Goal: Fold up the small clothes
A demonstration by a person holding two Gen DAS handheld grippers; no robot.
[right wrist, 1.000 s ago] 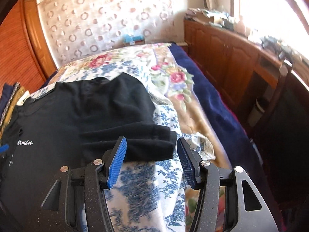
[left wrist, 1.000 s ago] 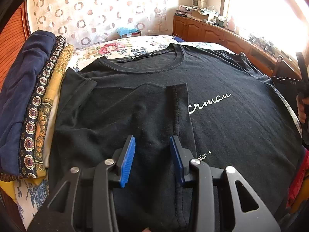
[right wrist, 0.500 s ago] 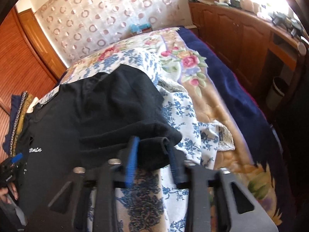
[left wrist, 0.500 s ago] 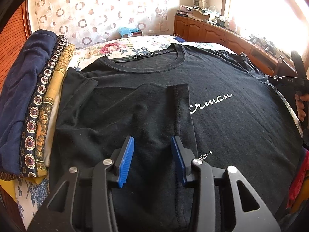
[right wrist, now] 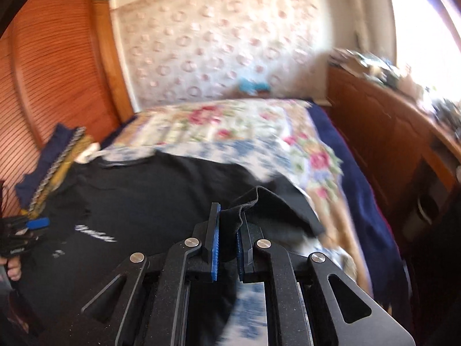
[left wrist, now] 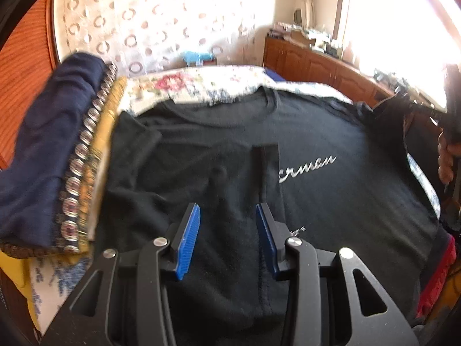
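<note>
A black T-shirt [left wrist: 331,201] with white script lettering lies spread on the bed, its left side folded in over the chest. My left gripper [left wrist: 227,239] is open and empty, hovering just above the folded part. My right gripper [right wrist: 229,248] is shut on the shirt's right sleeve [right wrist: 259,204] and holds it lifted off the bed. In the left wrist view the right gripper [left wrist: 449,115] shows at the far right with the sleeve. In the right wrist view the left gripper [right wrist: 31,227] shows at the far left.
A stack of folded clothes [left wrist: 52,155], navy and yellow patterned, lies left of the shirt. The floral bedspread [right wrist: 230,127] stretches behind. A wooden cabinet [right wrist: 389,132] runs along the right side. A louvred wooden door [right wrist: 52,72] stands at left.
My right gripper closed on the right sleeve and lifted it up and inward over the shirt. My left gripper stayed open and shifted only slightly.
</note>
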